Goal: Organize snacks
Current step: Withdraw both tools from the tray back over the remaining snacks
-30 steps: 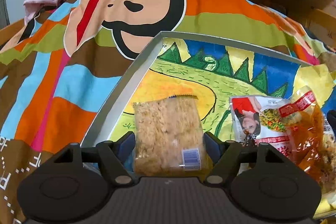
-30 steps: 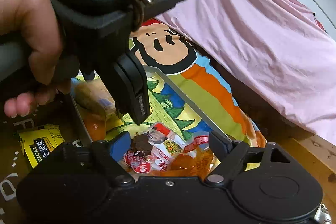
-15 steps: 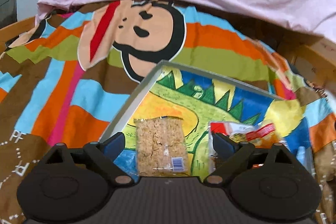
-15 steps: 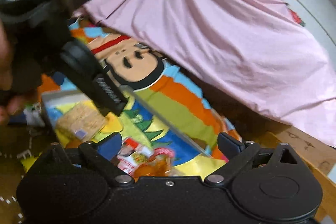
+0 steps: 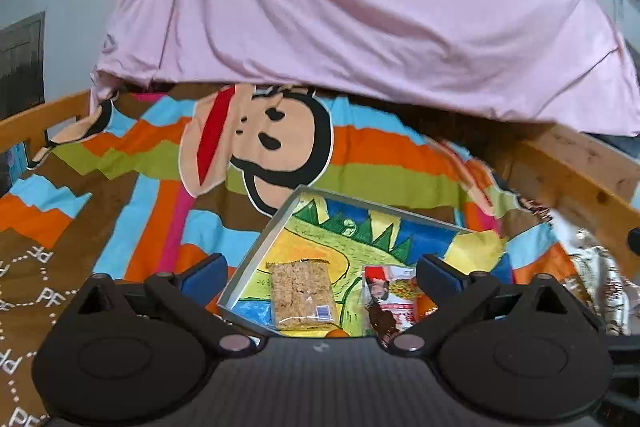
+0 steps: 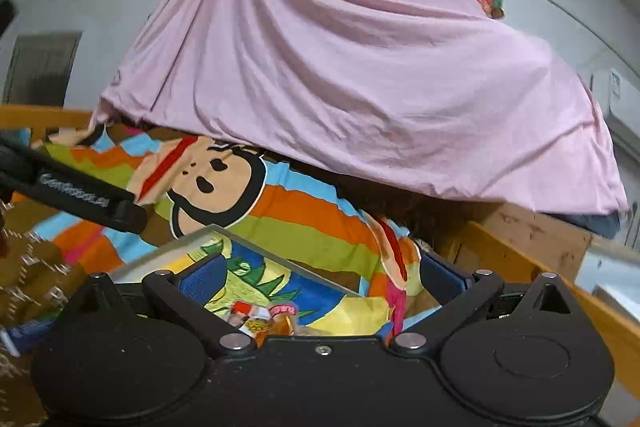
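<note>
Both grippers, left and right, hold nothing, fingers still opening wide above the tray, where cracker pack and red packet lie apart.

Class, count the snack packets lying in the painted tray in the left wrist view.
2: a clear cracker packet at the tray's left, a red-and-white packet right; others may be hidden.

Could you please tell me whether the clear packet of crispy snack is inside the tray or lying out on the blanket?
Inside. The crispy snack packet lies flat on the tray's painted floor, within its grey rim, beside a red-and-white snack packet.
</note>
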{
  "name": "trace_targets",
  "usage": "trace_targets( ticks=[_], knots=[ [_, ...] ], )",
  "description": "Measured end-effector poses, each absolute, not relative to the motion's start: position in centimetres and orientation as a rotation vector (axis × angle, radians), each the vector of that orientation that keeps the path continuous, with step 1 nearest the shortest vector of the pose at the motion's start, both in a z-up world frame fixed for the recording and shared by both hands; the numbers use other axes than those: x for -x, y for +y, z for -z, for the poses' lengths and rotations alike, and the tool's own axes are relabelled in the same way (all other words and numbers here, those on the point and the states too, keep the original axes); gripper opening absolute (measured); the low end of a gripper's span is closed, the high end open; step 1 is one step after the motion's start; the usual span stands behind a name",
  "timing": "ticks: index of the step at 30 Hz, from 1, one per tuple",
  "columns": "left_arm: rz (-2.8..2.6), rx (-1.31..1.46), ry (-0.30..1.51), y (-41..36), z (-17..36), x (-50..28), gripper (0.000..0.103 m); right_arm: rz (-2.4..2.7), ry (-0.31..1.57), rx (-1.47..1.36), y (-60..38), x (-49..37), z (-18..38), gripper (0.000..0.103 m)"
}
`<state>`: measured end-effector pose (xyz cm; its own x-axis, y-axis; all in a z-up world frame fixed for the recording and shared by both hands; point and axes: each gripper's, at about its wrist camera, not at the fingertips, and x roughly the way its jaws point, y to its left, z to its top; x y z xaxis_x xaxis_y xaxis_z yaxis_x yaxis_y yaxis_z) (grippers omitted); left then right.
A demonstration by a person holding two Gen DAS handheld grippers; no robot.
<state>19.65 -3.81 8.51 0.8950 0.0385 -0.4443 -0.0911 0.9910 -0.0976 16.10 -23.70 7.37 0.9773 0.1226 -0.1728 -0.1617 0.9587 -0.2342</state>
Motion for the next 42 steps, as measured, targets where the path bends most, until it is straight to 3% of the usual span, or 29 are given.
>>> trace_targets(
  ticks=[18,42],
  knots=[
    [-0.026,0.102,0.417,-2.2,-6.4,-8.1,0.102,-0.156,0.209,0.011,-26.5,-6.0,-6.4,0.102],
    [-0.08,0.078,0.603,1.6,0.0,-6.9,0.102,-0.252,0.506,0.092,-22.3,-7.2,-0.1,0.102]
  ],
)
